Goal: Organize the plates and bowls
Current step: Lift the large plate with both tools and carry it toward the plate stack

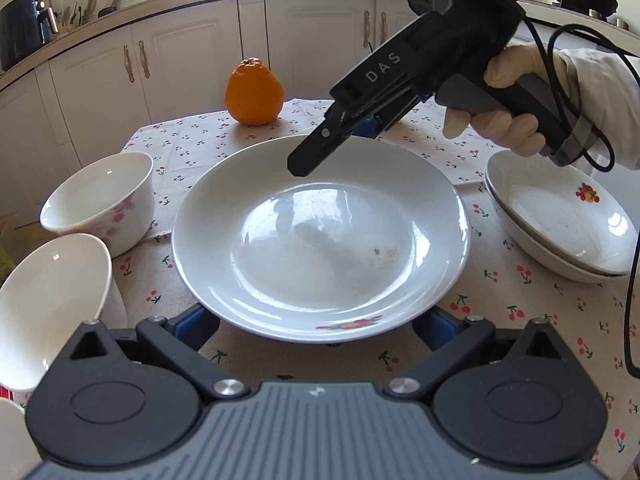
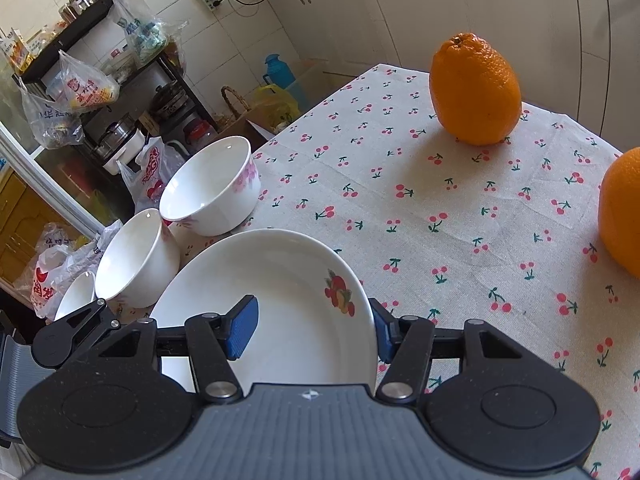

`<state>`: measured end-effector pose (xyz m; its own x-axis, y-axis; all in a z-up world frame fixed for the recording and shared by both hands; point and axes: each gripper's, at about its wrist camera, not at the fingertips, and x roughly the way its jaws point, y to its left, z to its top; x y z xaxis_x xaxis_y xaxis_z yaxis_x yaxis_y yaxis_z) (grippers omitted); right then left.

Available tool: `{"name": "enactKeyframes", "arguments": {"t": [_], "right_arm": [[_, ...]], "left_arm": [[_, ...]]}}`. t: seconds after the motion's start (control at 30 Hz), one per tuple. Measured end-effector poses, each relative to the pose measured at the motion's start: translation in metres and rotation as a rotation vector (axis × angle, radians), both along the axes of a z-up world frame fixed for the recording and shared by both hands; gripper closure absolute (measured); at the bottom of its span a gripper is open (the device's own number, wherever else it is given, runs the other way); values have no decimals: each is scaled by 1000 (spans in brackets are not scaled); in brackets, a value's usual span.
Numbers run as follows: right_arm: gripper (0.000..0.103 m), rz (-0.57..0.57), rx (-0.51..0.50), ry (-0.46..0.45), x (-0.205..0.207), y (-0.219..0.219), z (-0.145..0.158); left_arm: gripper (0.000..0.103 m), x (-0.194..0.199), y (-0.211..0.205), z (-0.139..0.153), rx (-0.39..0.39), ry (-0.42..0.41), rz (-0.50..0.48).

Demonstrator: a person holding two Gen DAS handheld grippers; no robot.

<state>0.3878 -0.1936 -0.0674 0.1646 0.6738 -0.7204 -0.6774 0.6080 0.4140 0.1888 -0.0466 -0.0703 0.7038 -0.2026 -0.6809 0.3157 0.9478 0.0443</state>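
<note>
My right gripper (image 2: 314,330) straddled the far rim of the centre plate (image 1: 320,236), jaws spread, ready to lift it onto the plate stack (image 1: 560,220) right; my left gripper (image 1: 316,330) waited unclenched at its near rim.

Bright daylight, both views sharp in the middle. Glare patches on the plate (image 1: 320,236) ahead of the left hand-held gripper (image 1: 316,322), plus a soft grey shadow of the right hand-held gripper (image 1: 298,166) across its glaze. Short soft shadow under the orange (image 2: 475,89) on the desk (image 2: 400,200). Heavy fisheye bending at edges, dark vignette corners.
</note>
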Motion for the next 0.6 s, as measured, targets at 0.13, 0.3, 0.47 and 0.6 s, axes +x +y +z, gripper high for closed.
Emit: {"name": "enactKeyframes", "arguments": {"t": [0.13, 0.3, 0.47, 0.6], "right_arm": [[39, -21, -6, -14, -14, -4, 7], [39, -38, -4, -17, -32, -10, 14], [39, -62, 2, -30, -49, -19, 21], [39, -80, 17, -41, -63, -27, 29]], "left_arm": [[2, -8, -1, 6, 6, -7, -17], [2, -15, -1, 10, 9, -6, -37], [2, -26, -4, 17, 18, -18, -65], [2, -32, -6, 21, 22, -24, -85]]}}
